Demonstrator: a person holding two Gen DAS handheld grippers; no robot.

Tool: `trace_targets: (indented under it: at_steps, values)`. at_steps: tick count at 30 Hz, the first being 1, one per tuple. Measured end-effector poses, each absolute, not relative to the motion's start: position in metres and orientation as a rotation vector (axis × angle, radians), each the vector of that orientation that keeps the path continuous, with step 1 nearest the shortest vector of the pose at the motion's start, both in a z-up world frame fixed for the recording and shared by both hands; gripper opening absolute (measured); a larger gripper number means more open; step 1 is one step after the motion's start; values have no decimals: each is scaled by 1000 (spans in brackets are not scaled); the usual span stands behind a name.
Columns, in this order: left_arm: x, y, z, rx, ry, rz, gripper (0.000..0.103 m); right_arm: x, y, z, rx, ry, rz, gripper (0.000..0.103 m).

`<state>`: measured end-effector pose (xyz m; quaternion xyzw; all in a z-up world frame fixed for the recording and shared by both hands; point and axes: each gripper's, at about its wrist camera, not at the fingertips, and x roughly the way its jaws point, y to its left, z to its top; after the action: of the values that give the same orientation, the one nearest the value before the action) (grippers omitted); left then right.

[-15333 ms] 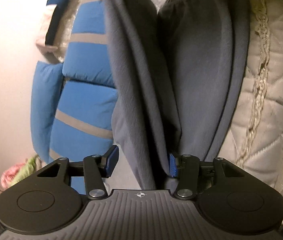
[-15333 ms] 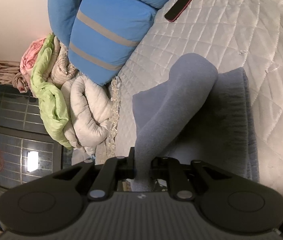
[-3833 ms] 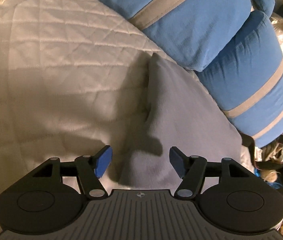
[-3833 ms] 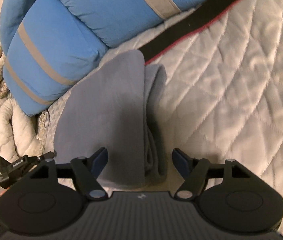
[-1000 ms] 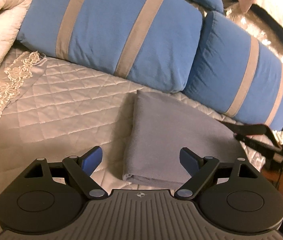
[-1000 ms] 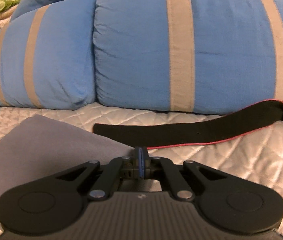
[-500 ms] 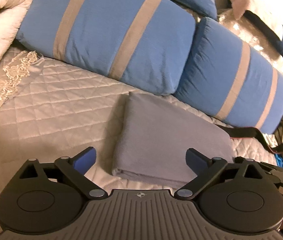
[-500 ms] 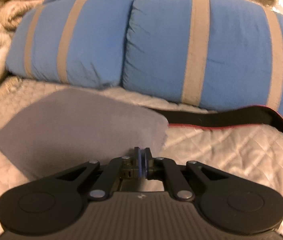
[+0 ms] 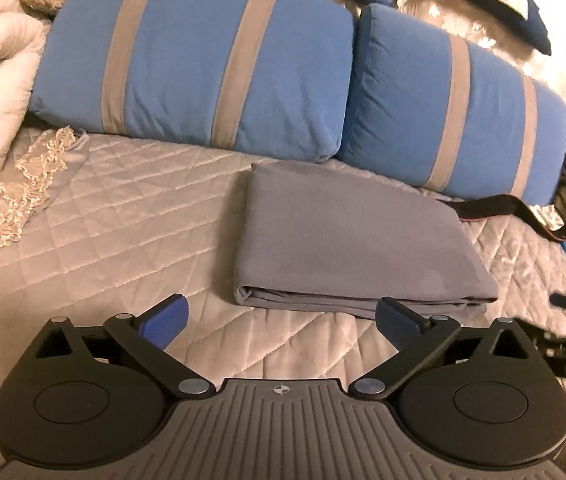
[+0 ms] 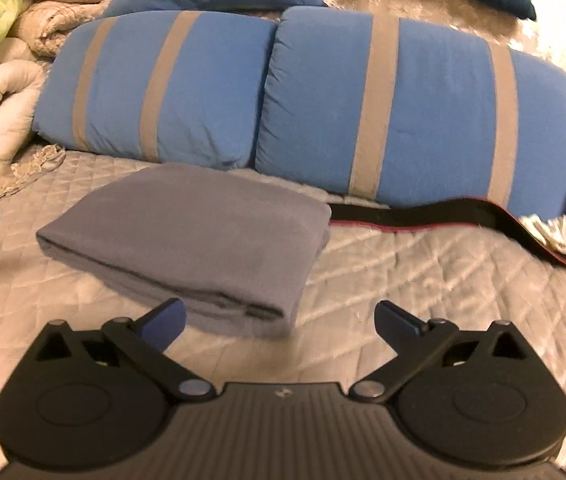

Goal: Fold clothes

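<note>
just before the two striped blue pillows (image 9: 267, 68) lies the folded grey garment (image 9: 347, 240), flat on the quilted bedspread (image 9: 115, 216). nearer than it, the left gripper (image 9: 283, 314) and right gripper (image 10: 279, 314) hang with jaws opening wide, nothing between them.

folded grey garment (image 9: 347, 240) on quilted bed (image 9: 123, 216); left gripper (image 9: 281, 314) jaws opening, empty

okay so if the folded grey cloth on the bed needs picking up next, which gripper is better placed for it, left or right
Probably the left. The left gripper faces the folded grey cloth squarely, its layered edge centred between the opening, empty jaws. The right gripper, also opening and empty, sees only the cloth's corner, off toward one finger.
</note>
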<state>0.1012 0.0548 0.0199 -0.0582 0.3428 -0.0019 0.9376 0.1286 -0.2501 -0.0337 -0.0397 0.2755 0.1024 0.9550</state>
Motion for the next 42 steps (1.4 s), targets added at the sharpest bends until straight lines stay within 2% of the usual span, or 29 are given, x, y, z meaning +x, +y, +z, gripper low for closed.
trace_targets:
  at_steps: [6, 11, 17, 19, 29, 42]
  values:
    - [92, 44, 10, -43, 723, 6, 102, 112, -247, -44, 9, 642, 205, 103]
    - [88, 37, -5, -1, 767, 8, 102, 105, -230, -53, -65, 671, 156, 103]
    - [82, 19, -50, 80, 876, 24, 103, 106, -231, -60, -4, 736, 104, 103]
    - [75, 15, -56, 82, 822, 52, 103, 111, -230, -70, 12, 806, 96, 103]
    - [85, 2, -48, 24, 946, 226, 103, 105, -215, -80, -58, 797, 57, 103]
    - [91, -1, -45, -12, 999, 279, 103, 107, -215, -75, -47, 842, 39, 103]
